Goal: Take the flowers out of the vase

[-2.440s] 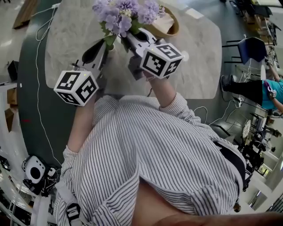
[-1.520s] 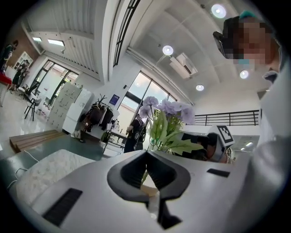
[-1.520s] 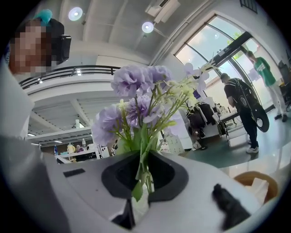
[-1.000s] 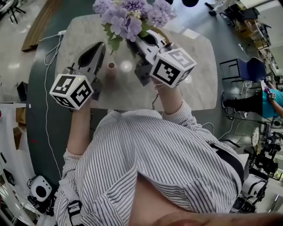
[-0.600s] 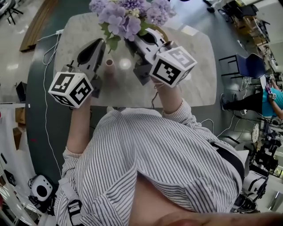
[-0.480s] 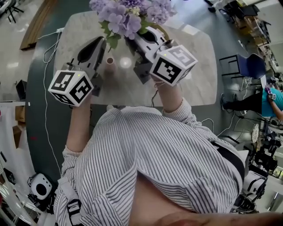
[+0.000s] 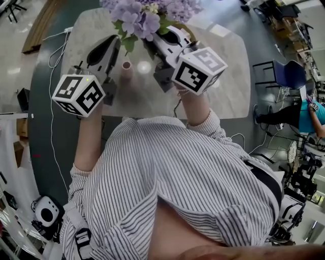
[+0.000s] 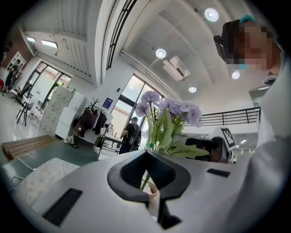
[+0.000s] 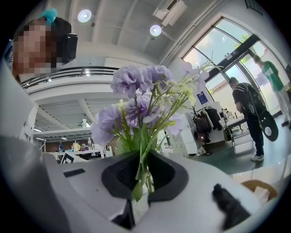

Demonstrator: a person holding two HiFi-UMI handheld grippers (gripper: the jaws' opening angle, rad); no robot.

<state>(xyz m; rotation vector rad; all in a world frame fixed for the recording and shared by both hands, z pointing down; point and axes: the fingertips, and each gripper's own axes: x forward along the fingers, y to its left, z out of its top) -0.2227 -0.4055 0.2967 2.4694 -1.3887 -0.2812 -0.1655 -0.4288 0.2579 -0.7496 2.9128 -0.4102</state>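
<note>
A bunch of purple flowers [image 7: 144,15] with green leaves hangs over the pale table [image 7: 223,86]. My right gripper [image 7: 151,44] is shut on their stems [image 9: 142,170], and the blooms [image 9: 136,86] rise above its jaws. A small pink vase [image 7: 126,66] stands upright below, its rim bare from above. My left gripper [image 7: 116,43] hovers just left of the vase, its jaws together with nothing between them. In the left gripper view the vase [image 8: 153,196] shows through the slit of the left gripper [image 8: 149,182], with one stem just above its rim.
A wicker basket [image 7: 193,31] sits behind the flowers. A white cable [image 7: 51,56] runs along the green floor left of the table. A chair [image 7: 287,68] and a person [image 7: 310,109] are off to the right.
Since the earliest frame the flowers have come up off the vase, whose rim now shows. Over the last second both grippers hold still; only the head view shifts slightly.
</note>
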